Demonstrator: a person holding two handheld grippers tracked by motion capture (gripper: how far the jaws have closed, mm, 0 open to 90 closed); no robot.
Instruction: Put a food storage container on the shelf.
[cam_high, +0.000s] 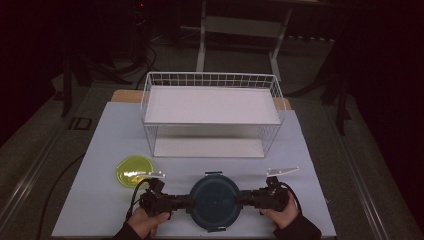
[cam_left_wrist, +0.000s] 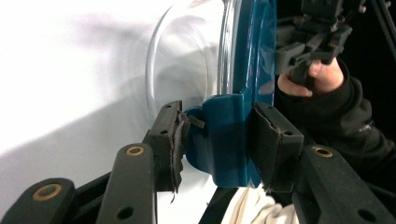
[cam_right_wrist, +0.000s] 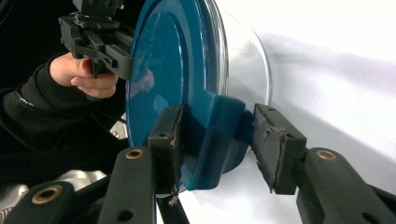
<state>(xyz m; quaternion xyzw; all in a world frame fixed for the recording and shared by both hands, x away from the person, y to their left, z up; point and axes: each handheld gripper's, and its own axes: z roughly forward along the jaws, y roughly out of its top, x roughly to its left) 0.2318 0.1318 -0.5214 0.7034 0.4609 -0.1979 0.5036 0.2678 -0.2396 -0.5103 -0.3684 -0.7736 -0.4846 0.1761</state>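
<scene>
A round clear glass container (cam_high: 215, 200) with a dark blue lid (cam_right_wrist: 163, 70) sits near the table's front edge, between my two grippers. My left gripper (cam_high: 189, 201) is at its left side, and its pads (cam_left_wrist: 170, 140) press on the lid's blue side clasp (cam_left_wrist: 219, 135). From the right, my right gripper (cam_high: 240, 200) comes in with its jaws closed around the opposite clasp (cam_right_wrist: 215, 135), both pads against it. The glass wall (cam_left_wrist: 187, 60) shows under the lid. Each gripper view also shows the other hand and its gripper beyond the lid.
A white wire rack (cam_high: 210, 107) with two shelves stands behind the container at mid-table. A yellow-green round dish (cam_high: 134, 171) lies left of the container, close to my left gripper. White sheeting (cam_high: 100, 150) covers the table; the floor around is dark.
</scene>
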